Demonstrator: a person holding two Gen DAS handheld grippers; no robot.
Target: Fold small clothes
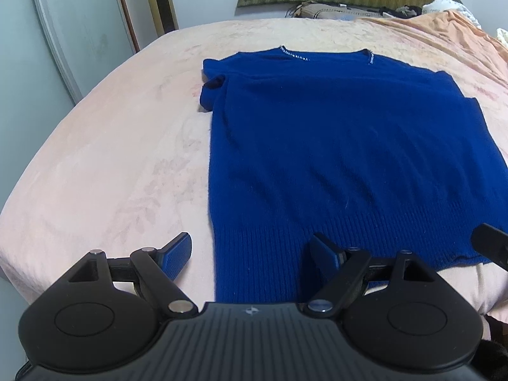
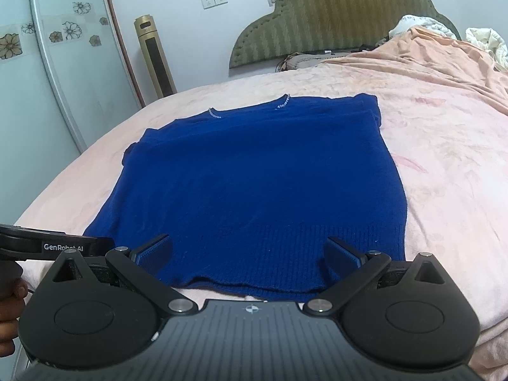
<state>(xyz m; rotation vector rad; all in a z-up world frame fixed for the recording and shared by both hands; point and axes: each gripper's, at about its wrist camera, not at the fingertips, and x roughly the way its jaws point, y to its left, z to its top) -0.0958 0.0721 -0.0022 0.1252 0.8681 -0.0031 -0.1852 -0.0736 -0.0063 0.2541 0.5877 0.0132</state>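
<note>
A dark blue knitted sweater (image 1: 333, 146) (image 2: 260, 184) lies flat on the pink bed, neckline far, ribbed hem near. Its sleeves are folded in, a bit of the left one poking out at the side. My left gripper (image 1: 250, 254) hovers open over the hem's near left corner, with one finger above the bedspread and the other above the knit. My right gripper (image 2: 249, 252) stands open above the hem's near right part, both fingers over the rib. Nothing is pinched by either. The right gripper's tip (image 1: 490, 244) shows at the left wrist view's right edge.
The pink bedspread (image 1: 111, 158) (image 2: 444, 158) extends around the sweater. An olive headboard (image 2: 343, 22) and rumpled bedding (image 2: 482, 44) are at the far end. A wardrobe door (image 2: 47, 79) and gold tower fan (image 2: 155, 60) stand left. A hand (image 2: 9, 311) holds the left gripper's handle.
</note>
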